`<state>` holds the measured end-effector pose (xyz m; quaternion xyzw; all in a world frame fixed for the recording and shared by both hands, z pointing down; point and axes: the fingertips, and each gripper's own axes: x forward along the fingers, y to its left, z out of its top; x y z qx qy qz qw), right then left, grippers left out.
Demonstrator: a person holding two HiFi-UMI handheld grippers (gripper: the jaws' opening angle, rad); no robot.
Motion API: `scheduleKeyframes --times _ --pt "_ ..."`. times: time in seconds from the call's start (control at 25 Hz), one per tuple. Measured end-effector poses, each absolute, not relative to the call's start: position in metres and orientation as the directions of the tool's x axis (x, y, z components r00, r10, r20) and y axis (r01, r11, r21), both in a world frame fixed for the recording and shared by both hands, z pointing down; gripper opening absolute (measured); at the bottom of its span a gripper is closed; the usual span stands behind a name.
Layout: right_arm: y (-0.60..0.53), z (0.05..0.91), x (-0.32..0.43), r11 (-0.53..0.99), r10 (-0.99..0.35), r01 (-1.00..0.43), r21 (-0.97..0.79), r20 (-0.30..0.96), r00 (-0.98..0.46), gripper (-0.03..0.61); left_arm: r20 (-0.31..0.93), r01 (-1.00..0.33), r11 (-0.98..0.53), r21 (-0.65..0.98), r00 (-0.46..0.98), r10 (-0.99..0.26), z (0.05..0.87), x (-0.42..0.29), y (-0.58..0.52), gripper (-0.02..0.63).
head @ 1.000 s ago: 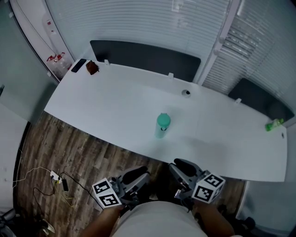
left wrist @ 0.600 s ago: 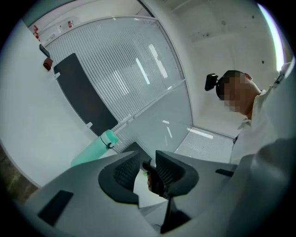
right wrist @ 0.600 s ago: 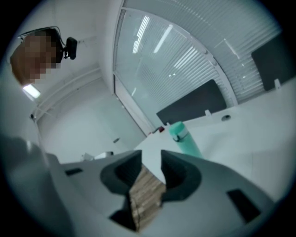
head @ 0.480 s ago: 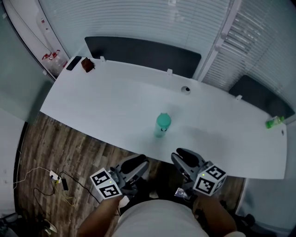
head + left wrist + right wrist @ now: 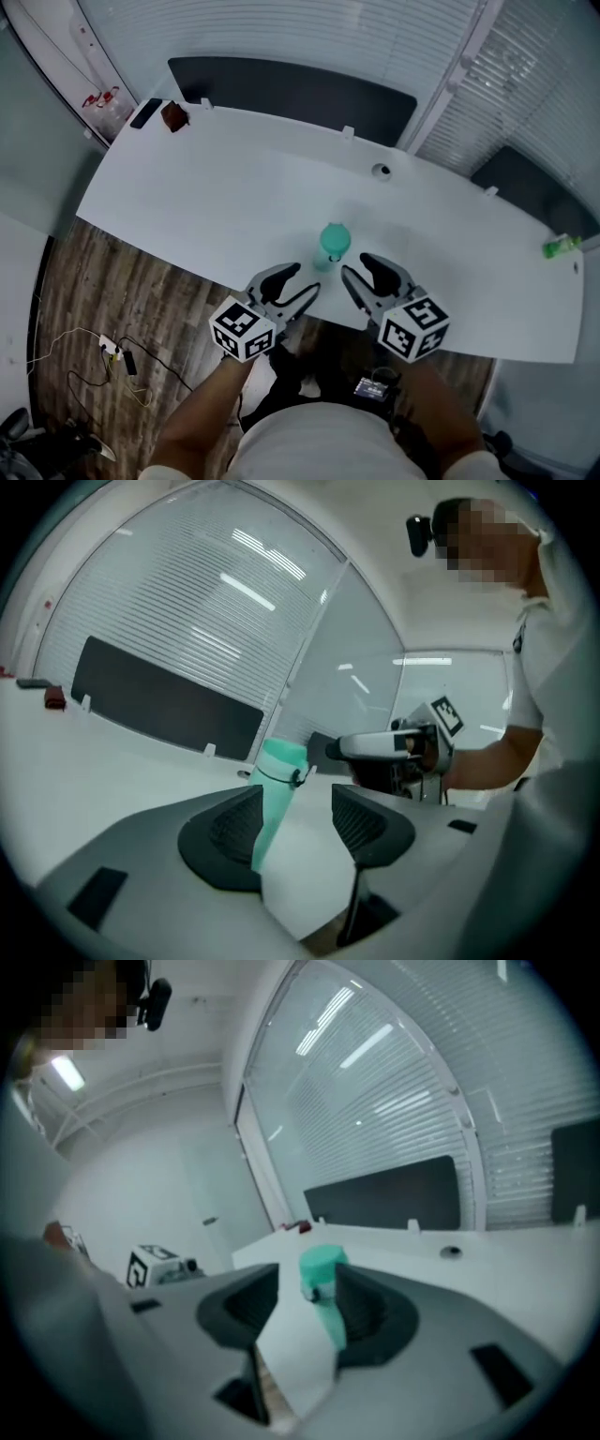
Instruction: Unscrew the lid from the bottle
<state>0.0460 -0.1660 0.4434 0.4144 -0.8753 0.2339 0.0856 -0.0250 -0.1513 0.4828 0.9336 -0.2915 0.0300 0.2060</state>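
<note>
jaws of my left gripper [image 5: 300, 281] and right gripper [image 5: 358, 266] stand apart, just opened wider, gripping nothing. just beyond them the teal bottle [image 5: 327, 258] stands upright near the white desk's [image 5: 187, 206] front edge, lid [image 5: 335, 238] on. approach step, i judge; next, one gripper clamps the body, the other the lid.
</note>
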Motion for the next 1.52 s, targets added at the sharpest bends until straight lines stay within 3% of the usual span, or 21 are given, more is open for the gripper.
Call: scheduleKeyframes --times 0.16,0.28,0.6,1.0,1.24,1.52 --pt "-0.184 0.456 0.04 0.56 -0.698 -0.8 -0.215 0.398 -0.595 0.263 0.289 -0.644 -0.725 0.245 0.762 -0.579 0.513 -0.016 -0.174 0.29" --pt "-0.196 0.462 0.033 0.556 -0.71 -0.818 -0.145 0.43 -0.558 0.292 0.318 -0.679 -0.709 0.19 0.726 -0.61 0.525 -0.005 -0.186 0.31" --pt "-0.219 0.475 0.017 0.543 -0.705 -0.836 -0.084 0.495 -0.508 0.308 0.384 -0.731 -0.682 0.008 0.632 -0.673 0.55 0.02 -0.209 0.325" --pt "-0.229 0.483 0.01 0.58 -0.684 -0.814 -0.034 0.523 -0.509 0.307 0.397 -0.727 -0.685 0.045 0.642 -0.655 0.558 0.039 -0.228 0.324" --pt "-0.226 0.482 0.005 0.681 -0.614 -0.732 -0.029 0.523 -0.591 0.307 0.383 -0.599 -0.799 0.053 0.751 -0.538 0.557 0.041 -0.224 0.322" --pt "-0.218 0.482 -0.002 0.808 -0.466 -0.585 -0.071 0.53 -0.708 0.307 0.411 -0.229 -0.972 0.043 0.891 -0.192 0.559 0.042 -0.21 0.321"
